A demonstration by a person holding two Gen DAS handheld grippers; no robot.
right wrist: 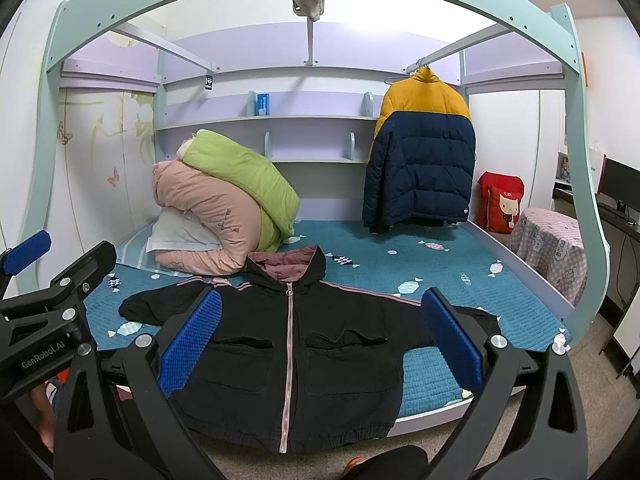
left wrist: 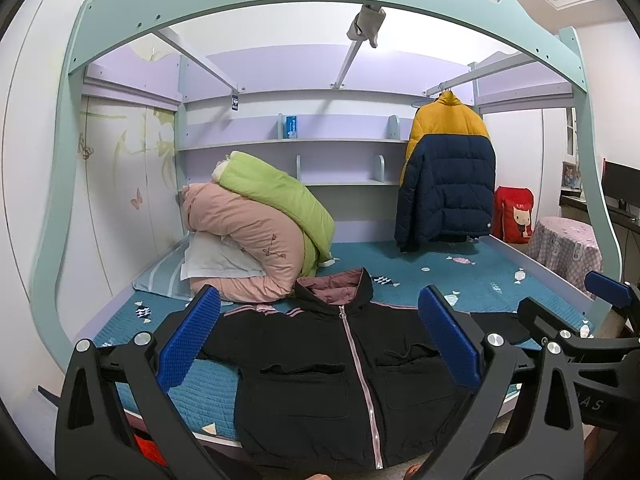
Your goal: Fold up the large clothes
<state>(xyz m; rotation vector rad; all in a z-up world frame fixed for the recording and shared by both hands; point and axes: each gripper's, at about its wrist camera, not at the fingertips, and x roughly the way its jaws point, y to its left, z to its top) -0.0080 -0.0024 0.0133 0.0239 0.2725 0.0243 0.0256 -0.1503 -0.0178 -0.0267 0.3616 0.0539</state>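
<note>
The black zip-up hooded jacket with pink trim [left wrist: 320, 364] lies flat on the teal quilted bed [left wrist: 480, 280], sleeves spread. The left claw [left wrist: 320, 344] and right claw [right wrist: 320, 338] hang wide open, holding nothing. Folding probably hasn't started; next, grab a sleeve.

This is a child's bedroom in a home: a bunk bed [right wrist: 460, 280] with a teal frame, folded quilts [right wrist: 224, 200], a puffer jacket [right wrist: 424, 160] on a hanger, and butterfly stickers [right wrist: 113, 177] on the wardrobe.
</note>
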